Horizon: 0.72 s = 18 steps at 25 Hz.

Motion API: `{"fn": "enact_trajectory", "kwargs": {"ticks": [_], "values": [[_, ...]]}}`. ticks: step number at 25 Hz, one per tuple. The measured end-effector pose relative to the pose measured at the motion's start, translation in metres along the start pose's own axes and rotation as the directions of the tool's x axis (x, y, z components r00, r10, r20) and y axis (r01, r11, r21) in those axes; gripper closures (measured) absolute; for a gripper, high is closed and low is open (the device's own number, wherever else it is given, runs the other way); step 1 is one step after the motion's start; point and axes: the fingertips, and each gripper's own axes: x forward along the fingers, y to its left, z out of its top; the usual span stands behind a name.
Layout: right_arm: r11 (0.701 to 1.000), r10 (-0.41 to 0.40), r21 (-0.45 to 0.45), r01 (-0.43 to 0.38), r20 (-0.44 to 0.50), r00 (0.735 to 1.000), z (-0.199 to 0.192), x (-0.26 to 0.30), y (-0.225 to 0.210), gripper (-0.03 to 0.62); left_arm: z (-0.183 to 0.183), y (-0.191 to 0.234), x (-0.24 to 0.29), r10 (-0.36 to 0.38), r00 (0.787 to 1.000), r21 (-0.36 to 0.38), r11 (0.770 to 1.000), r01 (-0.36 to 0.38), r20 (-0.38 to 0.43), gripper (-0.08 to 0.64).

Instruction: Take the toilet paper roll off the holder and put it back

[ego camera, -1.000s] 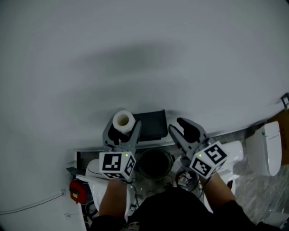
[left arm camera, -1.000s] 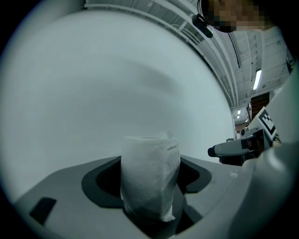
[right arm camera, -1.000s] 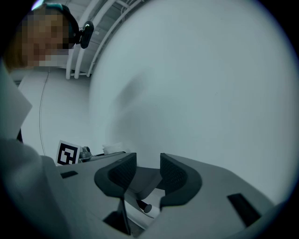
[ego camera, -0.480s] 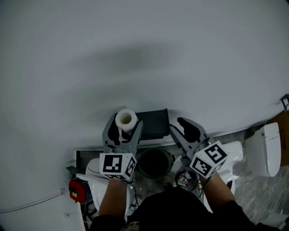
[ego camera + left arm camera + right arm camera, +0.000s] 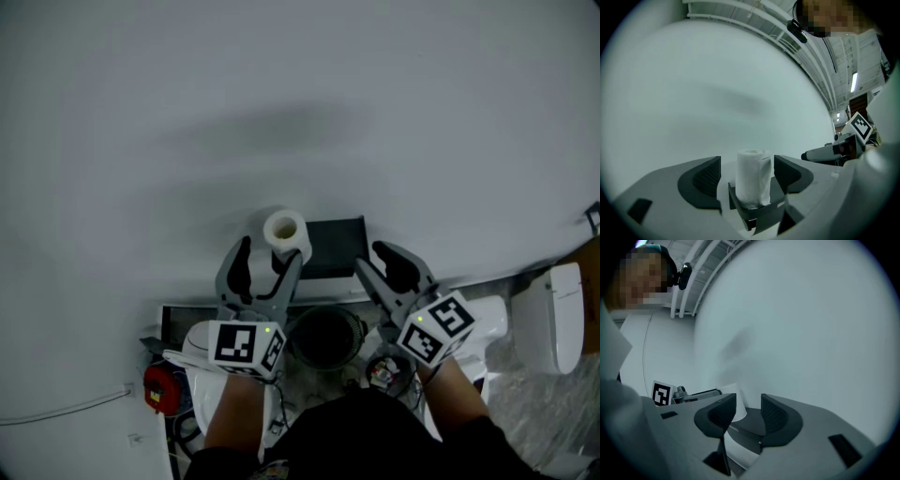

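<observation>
Dark holder (image 5: 335, 249), toilet paper roll (image 5: 284, 231) upright

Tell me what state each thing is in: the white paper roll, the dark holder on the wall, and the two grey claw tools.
White toilet paper roll: upright, seated on the holder, not gripped.
Dark wall holder: carrying the roll.
Left gripper: open, jaws have just been opening; the roll stands between them, pads not pressing it.
Right gripper: open, nothing held.
</observation>
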Motion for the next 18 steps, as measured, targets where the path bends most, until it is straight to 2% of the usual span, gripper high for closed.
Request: {"fn": "enact_trajectory", "kwargs": {"ticks": [13, 15, 18], "values": [[1.0, 0.022, -0.021, -0.022, -0.021, 1.0, -0.022, -0.013, 0.091, 0.433, -0.003, 0.019, -0.098, -0.006, 1.0, -0.05, 0.999, 0.006, -0.002, 0.238], [1.0, 0.015, -0.016, -0.015, -0.024, 1.0, -0.027, -0.016, 0.1, 0.433, -0.004, 0.022, -0.11, 0.0, 1.0, -0.047, 0.999, -0.001, -0.013, 0.274], [1.0, -0.003, -0.009, 0.002, -0.031, 1.0, -0.037, -0.025, 0.117, 0.433, -0.005, 0.025, -0.131, 0.0, 1.0, -0.061, 0.998, -0.001, -0.021, 0.386]]}}
